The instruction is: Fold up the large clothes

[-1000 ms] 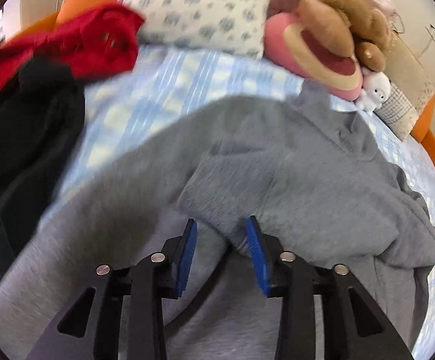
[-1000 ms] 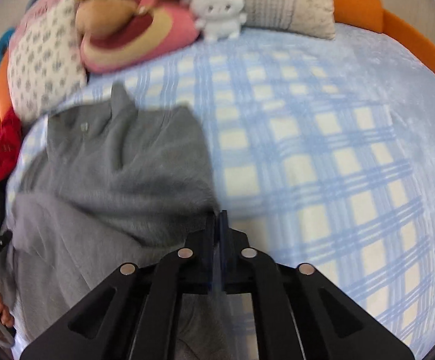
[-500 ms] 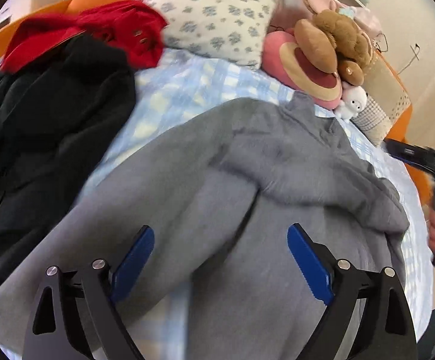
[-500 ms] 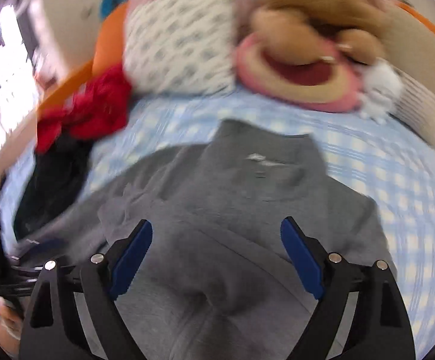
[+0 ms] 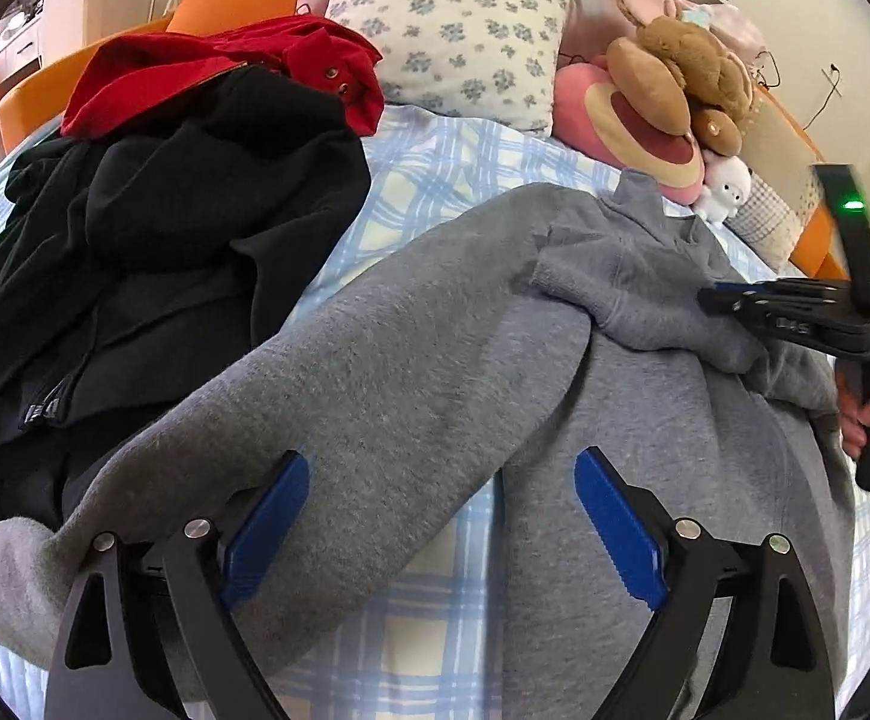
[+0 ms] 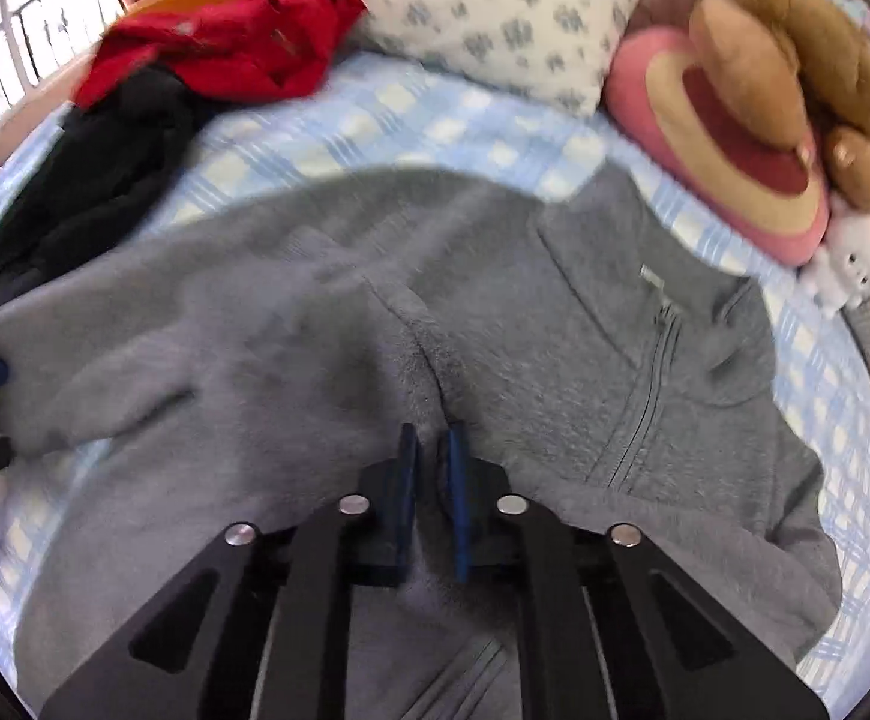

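A grey zip-neck sweatshirt [image 5: 645, 420] lies on the blue checked bed. Its left sleeve [image 5: 345, 384] stretches out toward the lower left. My left gripper [image 5: 441, 534] is open, its blue pads either side of that sleeve, low over it. In the right wrist view the sweatshirt [image 6: 555, 312] fills the middle, and my right gripper [image 6: 432, 468] is nearly shut, pinching a fold of the folded-over right sleeve. That gripper also shows in the left wrist view [image 5: 735, 303], resting on the sleeve's cuff end.
A black garment [image 5: 153, 252] and a red one [image 5: 219, 66] are piled at the left. A flowered pillow [image 5: 453, 30], a pink cushion [image 5: 633, 132] and plush toys [image 5: 675, 78] line the headboard. The blue checked blanket [image 5: 435, 192] shows around the sweatshirt.
My left gripper opened, backed away and moved down over the left sleeve. My right gripper let go, swung over the sweatshirt, opened, then closed on a fold of the folded sleeve.
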Available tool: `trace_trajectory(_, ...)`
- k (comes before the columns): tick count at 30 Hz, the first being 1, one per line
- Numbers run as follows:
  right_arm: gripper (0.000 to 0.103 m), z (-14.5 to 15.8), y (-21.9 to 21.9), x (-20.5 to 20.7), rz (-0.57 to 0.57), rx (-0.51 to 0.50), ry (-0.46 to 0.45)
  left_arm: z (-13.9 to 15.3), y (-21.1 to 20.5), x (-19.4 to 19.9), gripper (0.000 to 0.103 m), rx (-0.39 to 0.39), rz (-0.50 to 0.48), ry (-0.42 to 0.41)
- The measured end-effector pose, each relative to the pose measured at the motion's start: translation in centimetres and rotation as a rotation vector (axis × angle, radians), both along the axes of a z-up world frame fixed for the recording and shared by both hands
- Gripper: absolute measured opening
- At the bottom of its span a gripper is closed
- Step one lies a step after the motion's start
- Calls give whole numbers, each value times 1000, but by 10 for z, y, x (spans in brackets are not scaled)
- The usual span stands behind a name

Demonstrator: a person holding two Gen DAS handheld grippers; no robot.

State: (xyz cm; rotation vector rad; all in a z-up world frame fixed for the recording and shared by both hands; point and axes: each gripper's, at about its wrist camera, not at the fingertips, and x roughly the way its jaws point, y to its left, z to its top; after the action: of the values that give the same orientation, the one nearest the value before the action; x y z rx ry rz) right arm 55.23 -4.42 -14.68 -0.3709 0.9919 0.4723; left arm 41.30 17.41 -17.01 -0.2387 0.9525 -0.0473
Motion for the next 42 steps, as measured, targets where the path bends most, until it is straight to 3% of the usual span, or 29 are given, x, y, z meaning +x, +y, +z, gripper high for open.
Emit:
trace_trajectory(5,10,12,18,-63,-5,64,-69,9,2,-7,92,-21,6,-14)
trace_trajectory(11,13,-37,38,-95,-33,29,-41,12,5,-12,92,-25,15,-19)
trace_trajectory(13,15,-44,45,-103,-31,-12,-92,11,6,-12,92,-24,18,-12)
trace_trajectory(15,22,-43,49,-109,-33,-21,-108,10,9,-15,92,-29,30,-10)
trace_trajectory(16,36,-41,49,-112,-29,7,-91,9,11,-17,92,-35,34,-10)
trace_trajectory(17,59,-37,48,-115,-14,52,-61,10,14,-21,92,-44,39,-10)
trace_trajectory(19,77,-29,48,-126,2,100,-67,13,18,-29,92,-54,46,-17)
trace_trajectory(25,76,1,42,-120,-55,261,-90,28,53,-69,93,-111,119,-58)
trace_trajectory(31,76,-9,34,-86,-170,320,-11,21,102,-96,93,-154,240,-19)
trace_trajectory(36,76,-27,27,-86,-183,306,7,17,131,-117,95,-73,305,-34)
trace_trajectory(38,76,-35,28,-90,-165,279,-2,11,143,-116,95,-6,350,-20)
trace_trajectory(41,76,-39,28,-95,-143,261,-24,0,159,-112,95,2,371,-8)
trace_trajectory(42,76,-40,28,-96,-138,259,-30,-6,166,-109,95,-28,372,-1)
